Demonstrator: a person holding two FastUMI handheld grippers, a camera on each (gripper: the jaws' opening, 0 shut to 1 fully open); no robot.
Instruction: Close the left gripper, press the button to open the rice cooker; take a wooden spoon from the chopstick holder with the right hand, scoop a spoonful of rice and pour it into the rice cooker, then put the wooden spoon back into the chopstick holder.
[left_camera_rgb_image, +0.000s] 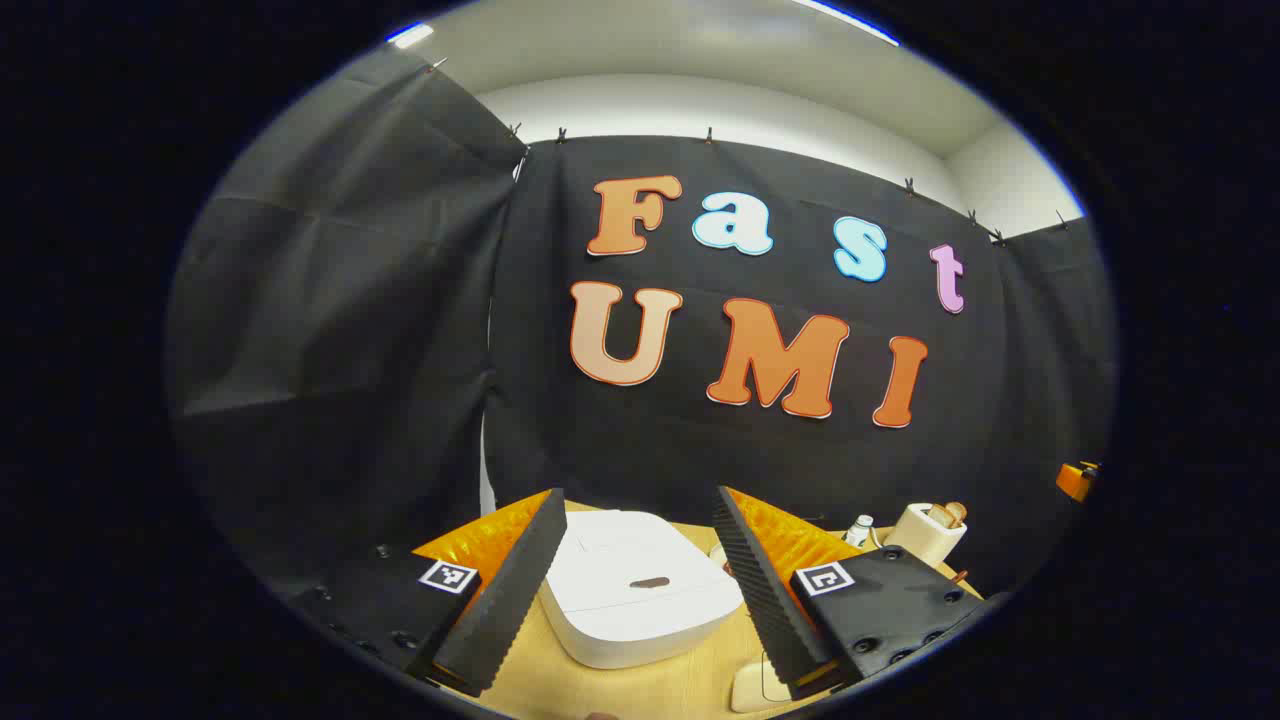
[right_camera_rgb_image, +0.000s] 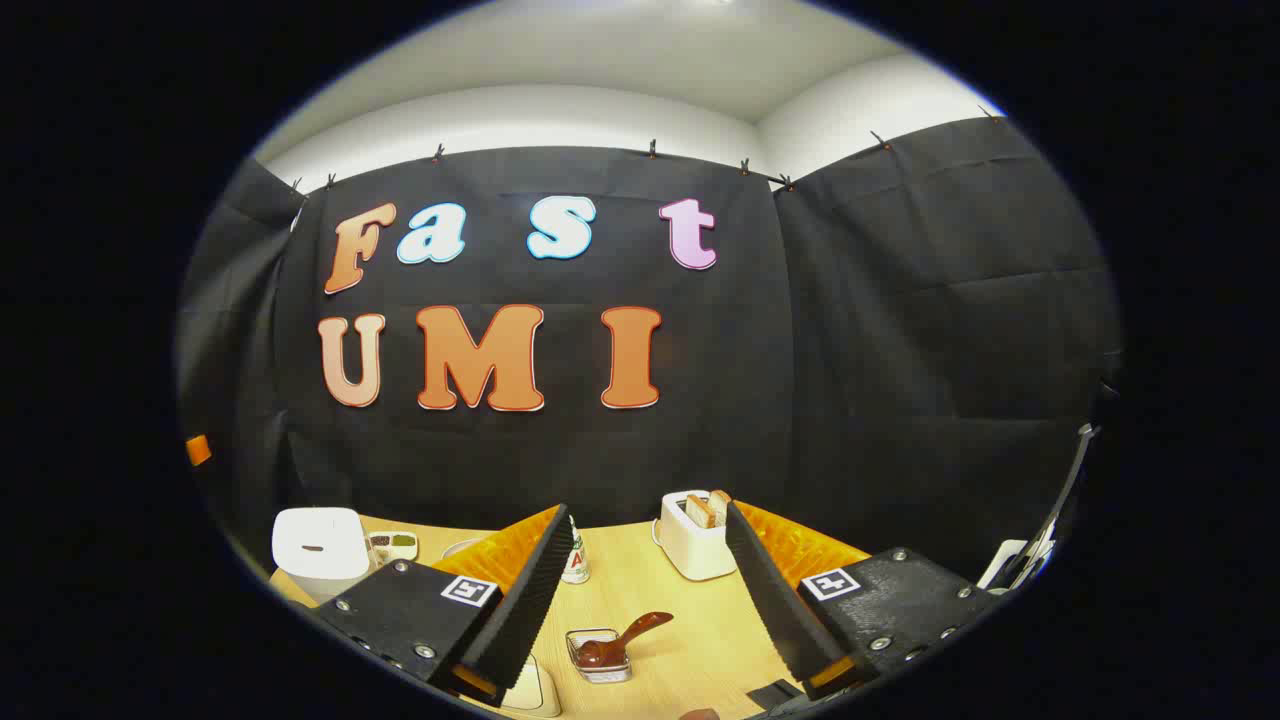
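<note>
On the wooden table, the white rice cooker is sitting closed between the fingers of my left gripper, which I am holding wide open and empty, probably to aim at its button. My right gripper is also gaping empty above a spoon lying in a small dish.

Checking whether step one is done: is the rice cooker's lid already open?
No: in the left gripper view the white rice cooker sits with its lid flat and closed, between the open left tongs.
</note>
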